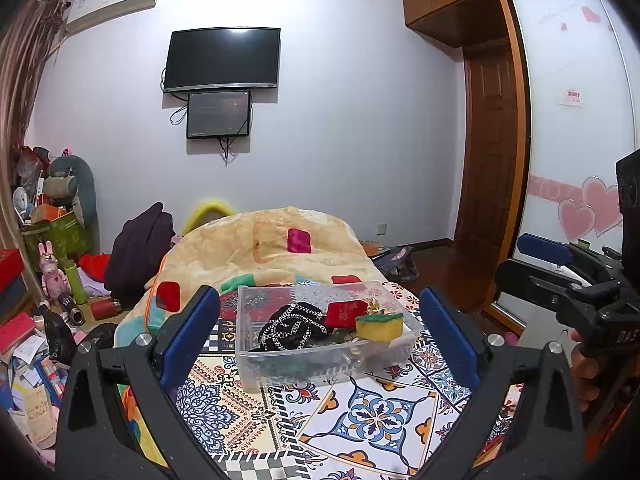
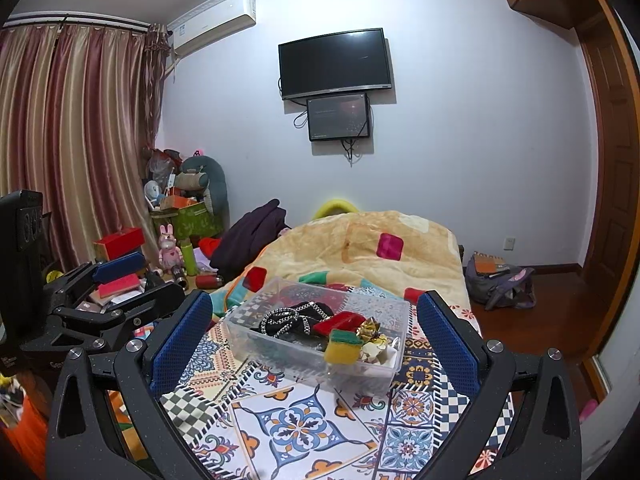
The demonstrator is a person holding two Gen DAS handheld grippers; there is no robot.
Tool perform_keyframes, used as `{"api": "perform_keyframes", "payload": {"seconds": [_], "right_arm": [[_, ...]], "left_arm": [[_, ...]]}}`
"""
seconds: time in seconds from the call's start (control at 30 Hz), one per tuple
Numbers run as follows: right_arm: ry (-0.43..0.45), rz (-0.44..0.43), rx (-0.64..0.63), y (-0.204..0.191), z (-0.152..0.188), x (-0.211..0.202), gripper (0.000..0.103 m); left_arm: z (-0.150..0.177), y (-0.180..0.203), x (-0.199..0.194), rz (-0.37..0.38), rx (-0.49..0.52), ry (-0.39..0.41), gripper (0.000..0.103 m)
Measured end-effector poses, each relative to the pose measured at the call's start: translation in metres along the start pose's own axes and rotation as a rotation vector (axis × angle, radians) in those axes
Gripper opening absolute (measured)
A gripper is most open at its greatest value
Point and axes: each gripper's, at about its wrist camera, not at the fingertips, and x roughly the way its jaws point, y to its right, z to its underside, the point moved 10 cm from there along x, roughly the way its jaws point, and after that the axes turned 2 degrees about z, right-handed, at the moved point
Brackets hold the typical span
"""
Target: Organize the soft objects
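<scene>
A clear plastic bin (image 1: 280, 372) (image 2: 280, 356) stands on the patterned bedsheet (image 1: 380, 412) (image 2: 292, 424). In it lie a black item with silver chains (image 1: 290, 326) (image 2: 292, 320), a red pouch (image 1: 346, 314) (image 2: 340, 322), a yellow-green sponge (image 1: 379, 325) (image 2: 342, 346) and a gold bow (image 2: 370, 328). My left gripper (image 1: 318, 344) is open and empty, held just before the bin. My right gripper (image 2: 316, 344) is open and empty, also just before the bin. Each gripper shows at the edge of the other's view.
A beige patchwork quilt (image 1: 272, 248) (image 2: 360, 248) is heaped behind the bin. Cluttered boxes, bottles and toys (image 1: 60, 280) (image 2: 172, 248) lie on the left. A bag (image 2: 500, 280) sits on the wooden floor at the right, near the wardrobe (image 1: 576, 120).
</scene>
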Motion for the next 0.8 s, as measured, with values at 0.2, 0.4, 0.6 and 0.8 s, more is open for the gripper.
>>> {"api": "perform_keyframes", "payload": {"seconds": [0.2, 0.4, 0.6, 0.8], "right_arm": [[0.0, -0.002, 0.002, -0.0014, -0.0006, -0.0018, 0.102], [0.001, -0.003, 0.003, -0.0031, -0.0016, -0.0029, 0.102], [0.001, -0.003, 0.005, -0.0041, -0.002, -0.0039, 0.102], [0.0, -0.002, 0.004, -0.0046, -0.0022, -0.0048, 0.103]], "left_arm": [[0.0002, -0.0004, -0.0001, 0.0, 0.0, -0.001, 0.102], [-0.0004, 0.0004, -0.0009, 0.008, -0.003, -0.001, 0.103], [0.0, 0.0014, -0.0011, 0.009, 0.0, -0.004, 0.103], [-0.0005, 0.0013, 0.0004, 0.014, -0.004, -0.009, 0.103]]}}
